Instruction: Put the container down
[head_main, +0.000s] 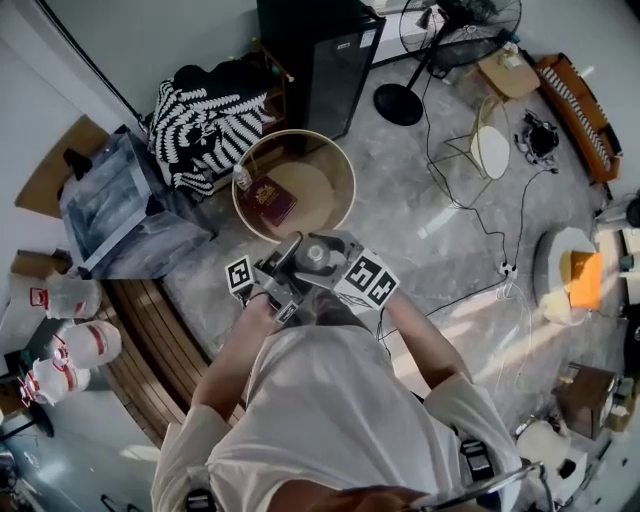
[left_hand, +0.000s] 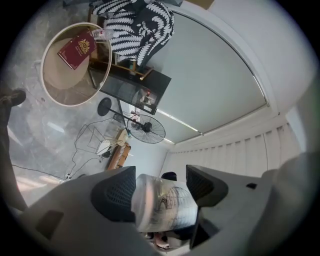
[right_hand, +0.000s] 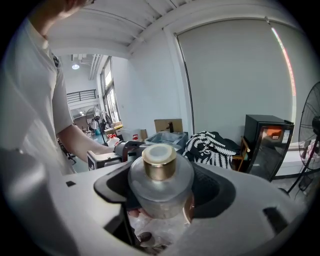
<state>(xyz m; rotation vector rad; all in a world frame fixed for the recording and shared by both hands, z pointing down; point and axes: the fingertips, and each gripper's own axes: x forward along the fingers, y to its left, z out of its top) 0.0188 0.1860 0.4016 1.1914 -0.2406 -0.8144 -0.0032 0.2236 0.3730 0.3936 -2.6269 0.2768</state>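
Between the right jaws: the right gripper (right_hand: 162, 189) pinches a frosted glass container (right_hand: 161, 192). Its dark pads press on the round shoulder from both sides.
Container top: a gold cap (right_hand: 159, 161) stands upright above the pads, facing the camera's upper side.
Between the left jaws: the left gripper (left_hand: 160, 192) is clamped on a clear cylinder (left_hand: 162, 205) that lies crosswise, with a dark line drawing printed on its wall. I cannot tell whether it belongs to the container.
Grippers together: in the head view they meet just in front of the person's chest, nearly touching, with their marker cubes (head_main: 367, 279) turned up.
Container's place: held in the air over the grey floor (head_main: 430, 230), close to the near edge of the round table (head_main: 315, 180) and not resting on it.
On the table: a dark red booklet (head_main: 270, 200) lies flat toward the left side.
Beyond the table: a black-and-white patterned cloth (head_main: 205, 125) is draped over a rack, with a black cabinet (head_main: 320, 60) just beside it.
Farther right: a standing fan (head_main: 460, 30), and cables trailing across the floor.
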